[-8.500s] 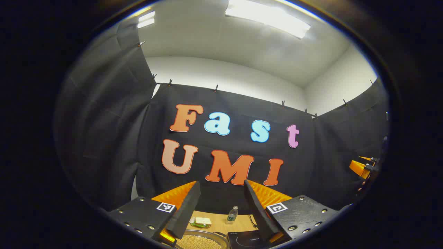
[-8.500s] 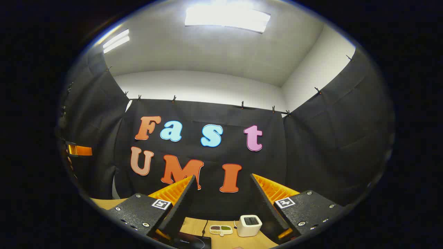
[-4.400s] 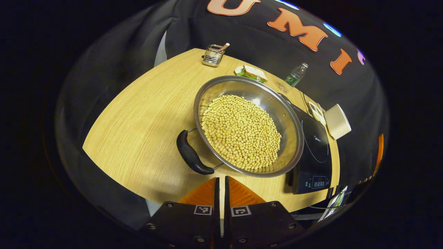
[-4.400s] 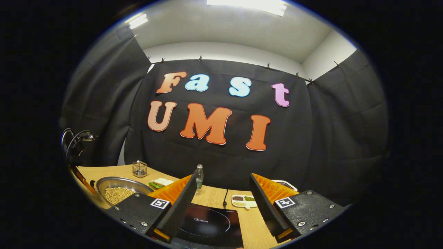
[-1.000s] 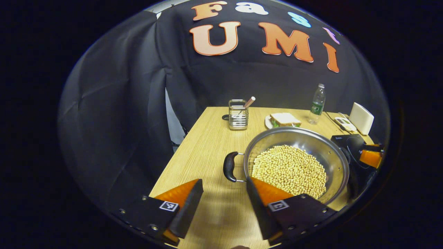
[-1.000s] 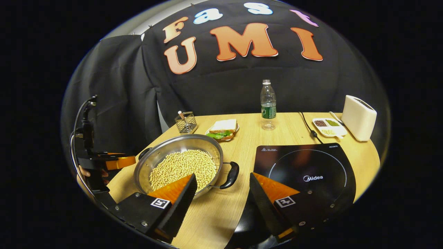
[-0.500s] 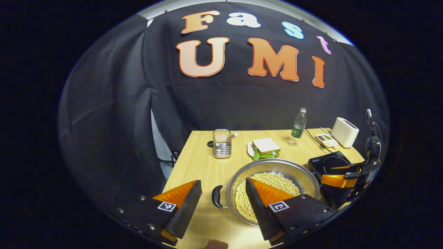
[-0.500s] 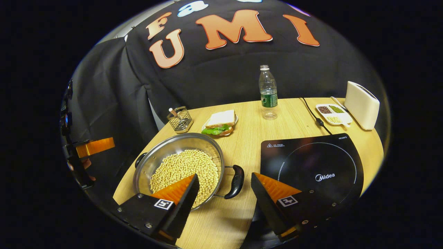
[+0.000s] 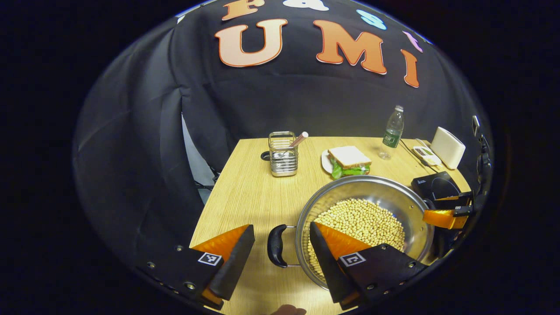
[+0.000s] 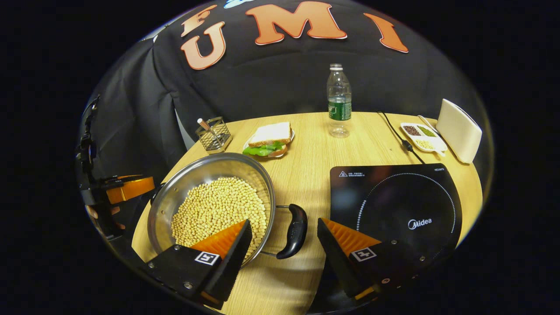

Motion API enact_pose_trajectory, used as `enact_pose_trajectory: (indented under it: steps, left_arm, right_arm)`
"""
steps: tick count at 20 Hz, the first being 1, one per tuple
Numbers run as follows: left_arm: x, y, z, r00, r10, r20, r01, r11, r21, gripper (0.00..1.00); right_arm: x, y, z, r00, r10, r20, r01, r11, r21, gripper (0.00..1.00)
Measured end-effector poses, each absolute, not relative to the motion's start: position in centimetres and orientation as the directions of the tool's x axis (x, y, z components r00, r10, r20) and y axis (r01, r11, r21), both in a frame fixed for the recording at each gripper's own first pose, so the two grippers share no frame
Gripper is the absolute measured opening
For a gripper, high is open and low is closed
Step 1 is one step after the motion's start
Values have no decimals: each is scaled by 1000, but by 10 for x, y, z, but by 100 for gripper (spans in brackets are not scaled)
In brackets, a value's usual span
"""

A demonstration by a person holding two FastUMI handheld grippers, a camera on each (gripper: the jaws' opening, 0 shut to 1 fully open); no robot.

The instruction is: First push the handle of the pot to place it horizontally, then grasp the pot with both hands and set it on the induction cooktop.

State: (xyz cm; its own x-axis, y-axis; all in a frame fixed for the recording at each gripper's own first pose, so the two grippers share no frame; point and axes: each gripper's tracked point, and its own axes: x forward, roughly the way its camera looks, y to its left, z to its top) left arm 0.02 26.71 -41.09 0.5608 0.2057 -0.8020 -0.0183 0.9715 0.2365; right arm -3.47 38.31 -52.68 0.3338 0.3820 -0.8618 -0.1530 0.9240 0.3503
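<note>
A wide steel pot [image 9: 415, 223] [image 10: 162, 205] full of pale beans sits on the wooden table, with a black handle at each side. My left gripper [image 9: 280, 234] stands open astride the pot's left handle [image 9: 275, 246], without touching it. My right gripper [image 10: 284, 229] is open too, its fingers either side of the right handle [image 10: 294, 232]. The black induction cooktop [image 10: 393, 201] [image 9: 433, 186] lies just right of the pot. The right gripper also appears at the far side of the pot in the left gripper view [image 9: 444, 217], and the left gripper in the right gripper view [image 10: 127, 187].
At the back of the table [image 9: 245, 192] stand a wire holder [image 9: 283, 153] [image 10: 213, 133], a sandwich on a plate [image 9: 348, 159] [image 10: 269, 138], a water bottle [image 10: 339, 103] [image 9: 392, 131], a small divided dish [image 10: 422, 136] and a white toaster [image 10: 459, 130]. A black cable [image 10: 396, 133] runs to the cooktop.
Both grippers have moved lower and closer to the pot, so each handle now lies between its open fingers. The pot has not moved.
</note>
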Motion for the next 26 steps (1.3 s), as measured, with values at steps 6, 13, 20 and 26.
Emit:
enact_pose_trajectory:
  steps: [6,13,20,26]
  left_arm:
    - [-5,275,-445,529,205,-823,-28,974,224,84]
    - [-13,279,-473,501,185,-845,-19,979,203,83]
    - [-10,273,-489,499,187,-846,-19,979,204,75]
    - [-7,275,-482,539,223,-812,-73,973,218,67]
  right_arm:
    - [-40,392,-547,295,373,-880,-154,927,341,88]
    - [-41,400,-559,286,355,-890,-131,935,331,76]
    - [-43,403,-562,268,366,-891,-113,931,348,71]
    - [-43,409,-564,256,416,-873,-100,909,404,68]
